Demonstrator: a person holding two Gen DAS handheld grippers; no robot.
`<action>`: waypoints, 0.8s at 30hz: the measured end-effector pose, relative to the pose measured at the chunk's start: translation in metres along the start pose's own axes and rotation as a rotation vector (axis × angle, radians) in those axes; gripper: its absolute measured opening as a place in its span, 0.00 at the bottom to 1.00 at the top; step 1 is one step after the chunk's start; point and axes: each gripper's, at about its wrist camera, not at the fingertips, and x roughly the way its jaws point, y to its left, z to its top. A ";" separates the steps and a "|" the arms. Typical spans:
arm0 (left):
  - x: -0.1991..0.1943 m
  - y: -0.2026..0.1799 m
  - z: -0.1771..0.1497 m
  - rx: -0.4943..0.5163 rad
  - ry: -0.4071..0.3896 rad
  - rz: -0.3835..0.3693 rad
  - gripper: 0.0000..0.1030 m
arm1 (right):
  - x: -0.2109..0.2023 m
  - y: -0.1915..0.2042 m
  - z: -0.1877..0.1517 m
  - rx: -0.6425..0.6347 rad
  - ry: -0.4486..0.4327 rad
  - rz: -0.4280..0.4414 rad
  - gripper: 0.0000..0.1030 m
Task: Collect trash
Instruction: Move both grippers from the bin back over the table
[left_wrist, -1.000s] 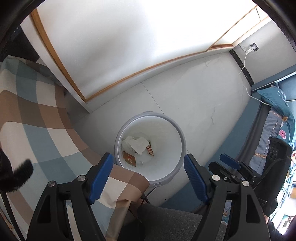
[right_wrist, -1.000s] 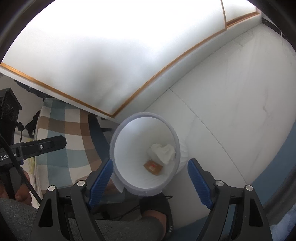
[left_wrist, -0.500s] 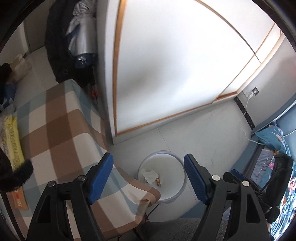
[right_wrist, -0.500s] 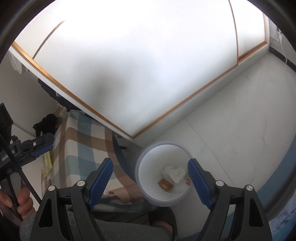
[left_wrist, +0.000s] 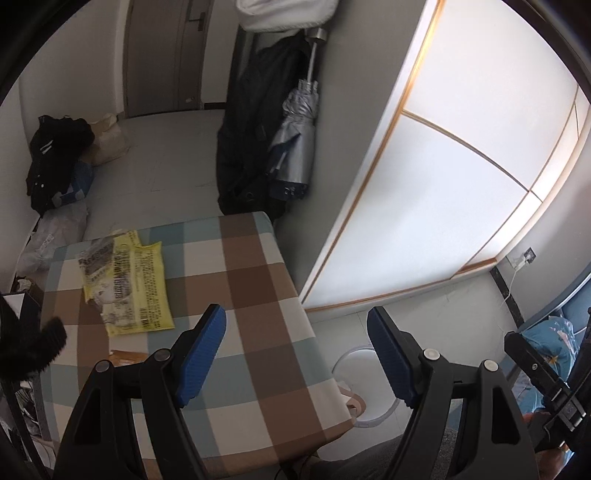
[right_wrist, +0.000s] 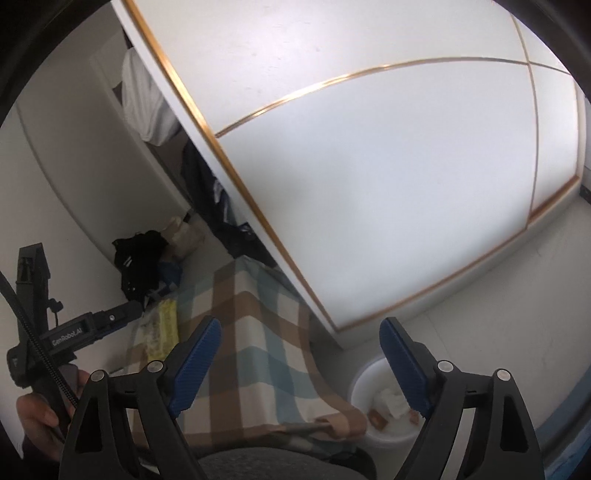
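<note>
On checked tablecloth (left_wrist: 255, 295): yellow wrapper (left_wrist: 129, 284); bin (right_wrist: 380, 406) beside, w/ trash

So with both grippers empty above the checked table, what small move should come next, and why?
Probably carry the left gripper down toward the yellow wrapper lying flat on the table. Its jaws are open and empty, the wrapper lies loose there, and the bin already holds scraps.

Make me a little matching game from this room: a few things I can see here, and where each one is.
Things:
1. yellow wrapper
2. white bin
3. folded umbrella
4. crumpled tissue

Places:
a. leaning by the dark coat
b. lying on the checked tablecloth
c. inside the bin
d. on the floor beside the table

Pairs: 1-b, 2-d, 3-a, 4-c
</note>
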 end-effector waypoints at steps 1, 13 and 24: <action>-0.007 0.003 0.003 -0.010 -0.009 0.009 0.74 | 0.000 0.014 0.001 -0.023 -0.003 0.019 0.87; -0.062 0.103 -0.002 -0.162 -0.143 0.143 0.78 | 0.027 0.136 -0.019 -0.189 0.040 0.151 0.92; -0.061 0.183 -0.031 -0.283 -0.145 0.230 0.80 | 0.076 0.207 -0.050 -0.283 0.140 0.225 0.92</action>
